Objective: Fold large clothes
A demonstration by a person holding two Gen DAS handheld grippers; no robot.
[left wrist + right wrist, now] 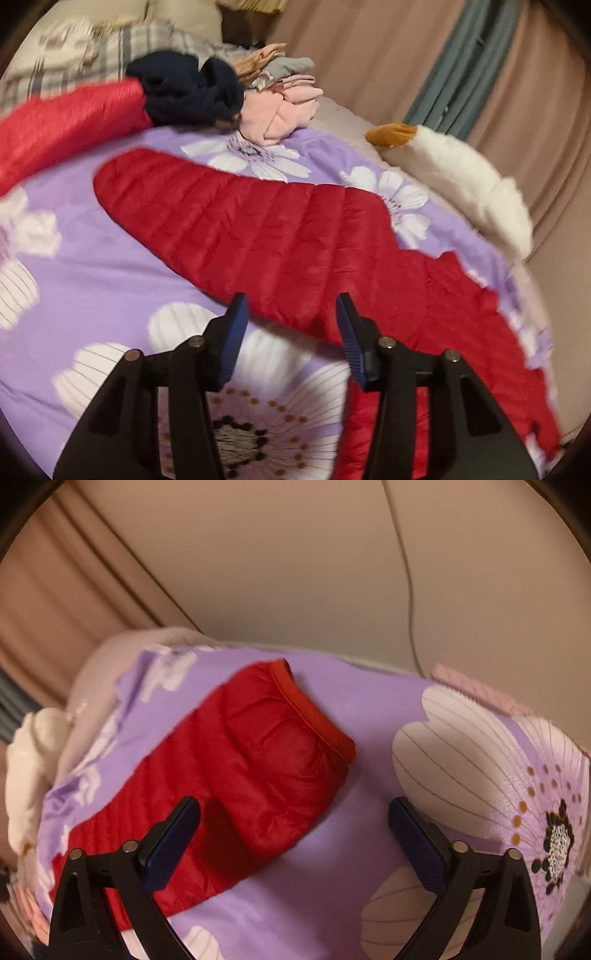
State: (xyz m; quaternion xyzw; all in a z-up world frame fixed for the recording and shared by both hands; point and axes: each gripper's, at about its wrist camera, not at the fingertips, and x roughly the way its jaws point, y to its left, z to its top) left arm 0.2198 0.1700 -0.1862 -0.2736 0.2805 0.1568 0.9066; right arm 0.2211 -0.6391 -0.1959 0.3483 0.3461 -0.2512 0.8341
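I see the red puffer jacket [280, 236] spread flat on the bed's purple floral cover [122, 236], body running toward the bed's right edge, one sleeve [273, 760] stretched out with its cuff [314, 716] pointing at the far edge. Left gripper [291, 317] is open, empty, hovering over the near hem. Right gripper [293, 819] is spread wide, empty, above the sleeve. My read: light, soft, puffy, shell looks slick, so it'll slide and spring back after a fold. I'd pinch the stitched cuff band or a quilted seam rather than a puffed panel. A pile of other clothes [229, 88] sits near the far left corner, a white plush toy [461, 181] along the right edge
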